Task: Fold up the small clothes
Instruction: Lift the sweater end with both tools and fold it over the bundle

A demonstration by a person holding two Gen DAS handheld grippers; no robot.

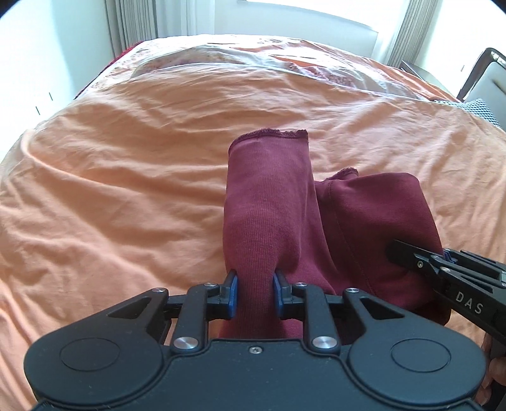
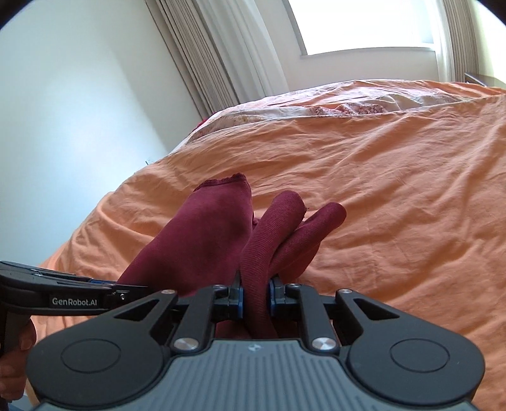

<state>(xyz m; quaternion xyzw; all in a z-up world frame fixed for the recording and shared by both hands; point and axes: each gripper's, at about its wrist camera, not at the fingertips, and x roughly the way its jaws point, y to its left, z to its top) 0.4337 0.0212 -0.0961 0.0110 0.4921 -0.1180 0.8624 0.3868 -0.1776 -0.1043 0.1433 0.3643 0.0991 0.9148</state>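
A small maroon garment [image 1: 268, 202] hangs over the orange bedspread [image 1: 126, 189], held by both grippers. My left gripper [image 1: 255, 286] is shut on one bunched part of it, blue pads pressing the cloth. In the same view my right gripper [image 1: 442, 257] comes in from the right edge, clamped on the garment's other side. In the right wrist view my right gripper [image 2: 255, 291] is shut on a thick roll of the maroon garment [image 2: 202, 240]. There the left gripper [image 2: 104, 286] reaches in from the left, gripping the cloth. The garment's hemmed edge points away from me.
The orange bedspread [image 2: 395, 189] covers a wide bed with wrinkles. A patterned pale cover [image 1: 221, 57] lies at the bed's far end. Curtains [image 2: 221, 47] and a bright window [image 2: 363, 22] stand behind. A dark chair [image 1: 484, 76] sits at the far right.
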